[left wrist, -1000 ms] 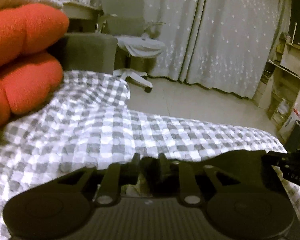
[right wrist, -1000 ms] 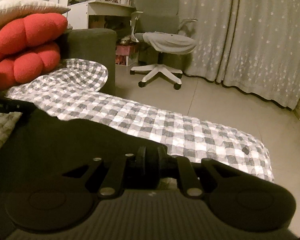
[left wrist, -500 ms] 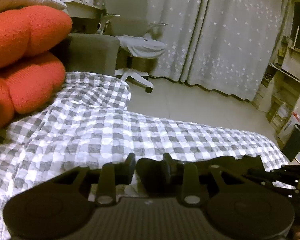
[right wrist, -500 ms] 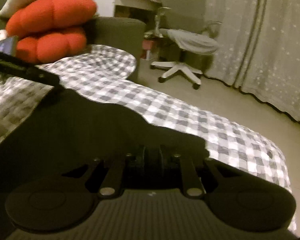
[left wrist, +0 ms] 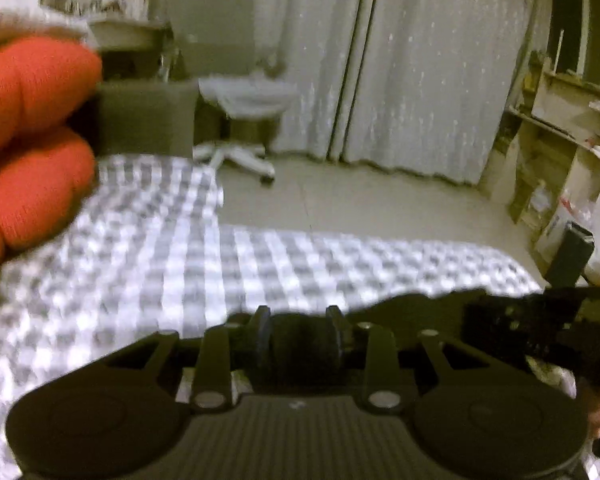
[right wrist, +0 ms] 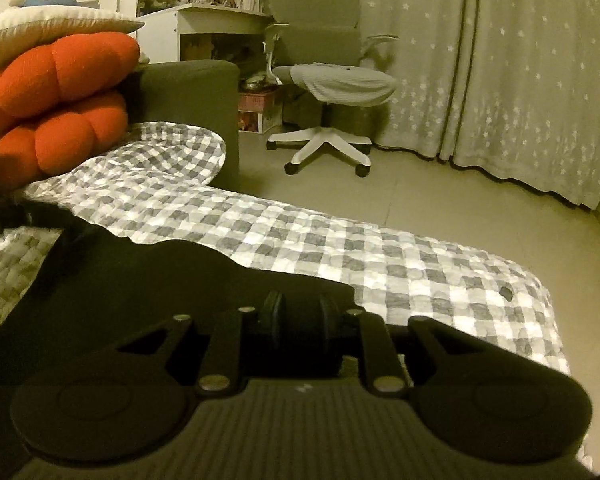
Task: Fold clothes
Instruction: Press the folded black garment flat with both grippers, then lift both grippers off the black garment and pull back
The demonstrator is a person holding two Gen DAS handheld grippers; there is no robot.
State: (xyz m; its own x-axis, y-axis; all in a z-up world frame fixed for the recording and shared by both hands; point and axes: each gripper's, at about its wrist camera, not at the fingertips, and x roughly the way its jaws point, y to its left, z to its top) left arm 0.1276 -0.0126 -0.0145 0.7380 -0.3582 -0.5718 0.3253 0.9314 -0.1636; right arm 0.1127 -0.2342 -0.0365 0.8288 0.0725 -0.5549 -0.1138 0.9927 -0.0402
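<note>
Pinching dark garment (right wrist: 148, 280) edge in both left gripper (left wrist: 300, 332) and right gripper (right wrist: 298, 316), right jaws easing apart, cloth spread over checked bed (right wrist: 420, 264) near its front edge, likely for folding.

Dim, yellowish indoor light, fisheye views.
Left view motion-blurred throughout; right view sharp; checked bedspread (right wrist: 340, 248) glares brightly; corners vignette black, edges bend.

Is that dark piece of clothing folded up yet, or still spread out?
Cannot tell: the dark garment lies across the checked cover, with no fold showing, mostly hidden behind the right gripper.
</note>
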